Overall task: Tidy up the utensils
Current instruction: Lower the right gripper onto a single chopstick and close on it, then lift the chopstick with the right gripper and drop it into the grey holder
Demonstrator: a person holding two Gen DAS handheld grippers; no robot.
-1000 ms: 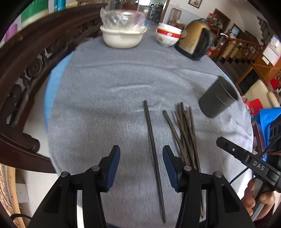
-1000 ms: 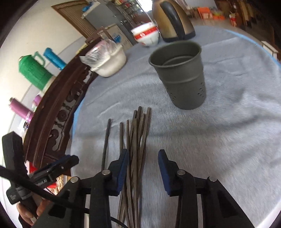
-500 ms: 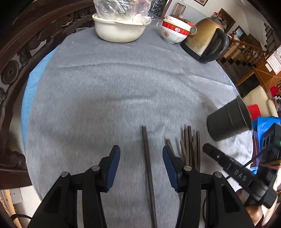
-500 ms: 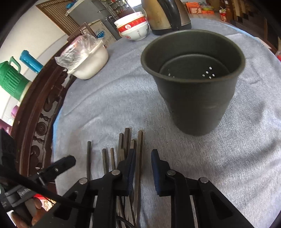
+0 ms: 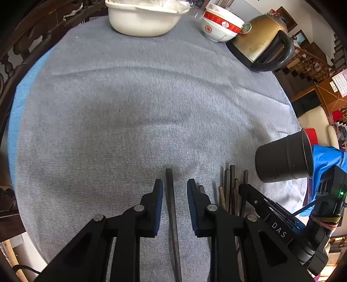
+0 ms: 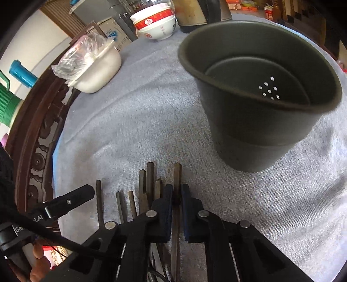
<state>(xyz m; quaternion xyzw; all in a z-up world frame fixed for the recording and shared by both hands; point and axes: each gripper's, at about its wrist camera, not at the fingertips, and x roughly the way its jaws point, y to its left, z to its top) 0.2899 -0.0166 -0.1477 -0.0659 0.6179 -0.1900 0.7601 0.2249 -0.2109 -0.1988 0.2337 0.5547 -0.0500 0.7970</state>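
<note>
the dark holder cup (image 6: 260,104) stands empty on the grey cloth (image 5: 130,108), looming closer than a second ago. the right gripper (image 6: 177,195) has pinched shut on the rightmost chopstick (image 6: 177,173) of the loose bundle (image 6: 147,186). the left gripper (image 5: 172,188), jaws narrowed but open, straddles a lone chopstick (image 5: 171,195).

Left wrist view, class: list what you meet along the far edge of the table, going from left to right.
White basin → stacked red-and-white bowls → brass kettle.
</note>
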